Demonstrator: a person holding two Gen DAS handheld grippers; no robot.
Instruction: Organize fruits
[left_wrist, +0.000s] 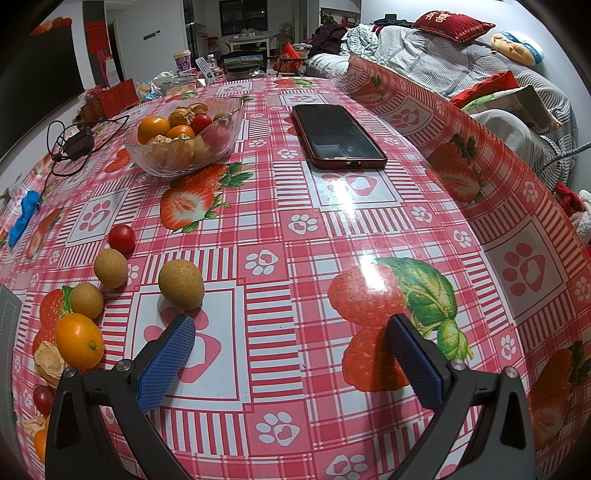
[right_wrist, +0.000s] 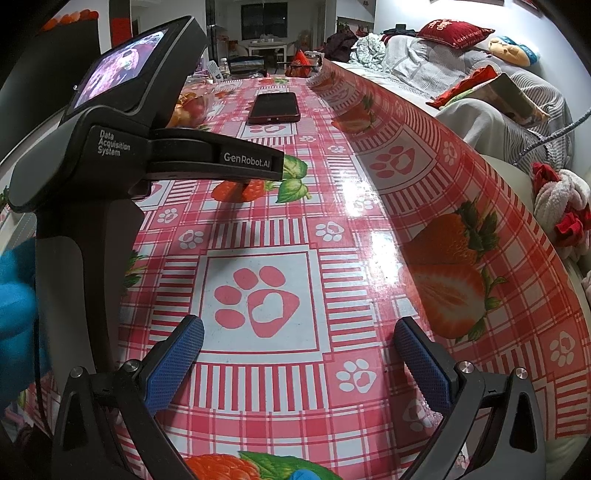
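Observation:
A glass bowl at the far left of the table holds oranges, husked fruits and a red tomato. Loose fruit lies at the near left: a brown longan just ahead of my left finger, two more longans, a cherry tomato, an orange kumquat and a papery husked fruit. My left gripper is open and empty, low over the tablecloth. My right gripper is open and empty over a paw print. The left gripper's body fills the left of the right wrist view.
A phone lies on the table's far middle, also in the right wrist view. A charger with cable lies far left. The tablecloth's right edge curls up. A sofa with cushions stands to the right.

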